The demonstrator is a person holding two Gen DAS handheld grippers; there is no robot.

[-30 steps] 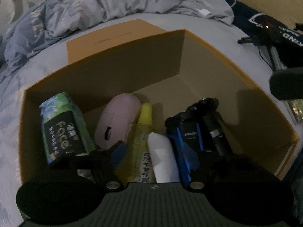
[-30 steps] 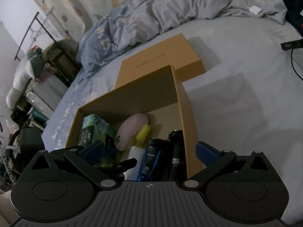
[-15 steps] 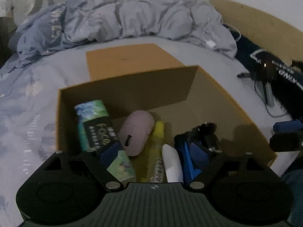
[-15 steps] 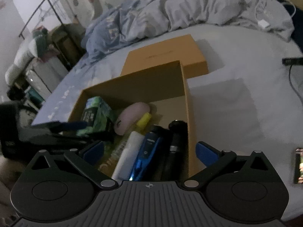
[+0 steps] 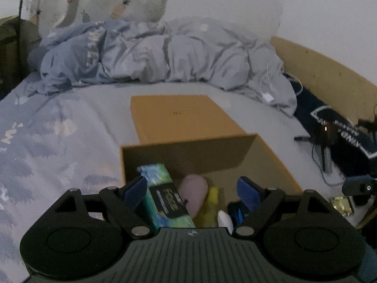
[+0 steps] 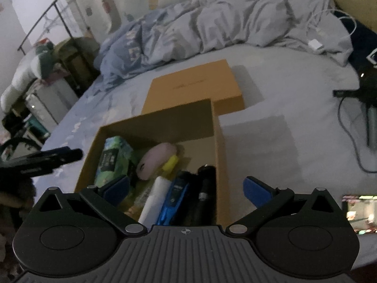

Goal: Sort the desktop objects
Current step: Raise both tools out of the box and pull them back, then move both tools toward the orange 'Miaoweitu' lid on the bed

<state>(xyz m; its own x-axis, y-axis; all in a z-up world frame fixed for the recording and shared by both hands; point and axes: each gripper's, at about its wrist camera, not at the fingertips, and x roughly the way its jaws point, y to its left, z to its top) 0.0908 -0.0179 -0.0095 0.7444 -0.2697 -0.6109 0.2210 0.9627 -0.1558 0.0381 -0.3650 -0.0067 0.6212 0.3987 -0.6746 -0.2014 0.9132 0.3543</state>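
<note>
Everything's packed side by side in the cardboard box (image 6: 218, 141) – tissue pack (image 6: 113, 160), pink mouse (image 6: 155, 159), etc. Left gripper (image 5: 192, 194) & right gripper (image 6: 186, 189) both hang released, empty – prob nothing left to sort.

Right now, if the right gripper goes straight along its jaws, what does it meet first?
Likely the blue shaver and black flashlight lying in the open cardboard box; the right gripper points down into it, jaws open. Depth is unclear.

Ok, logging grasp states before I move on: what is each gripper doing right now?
Left gripper: open, holding nothing.
Right gripper: open, holding nothing.
</note>
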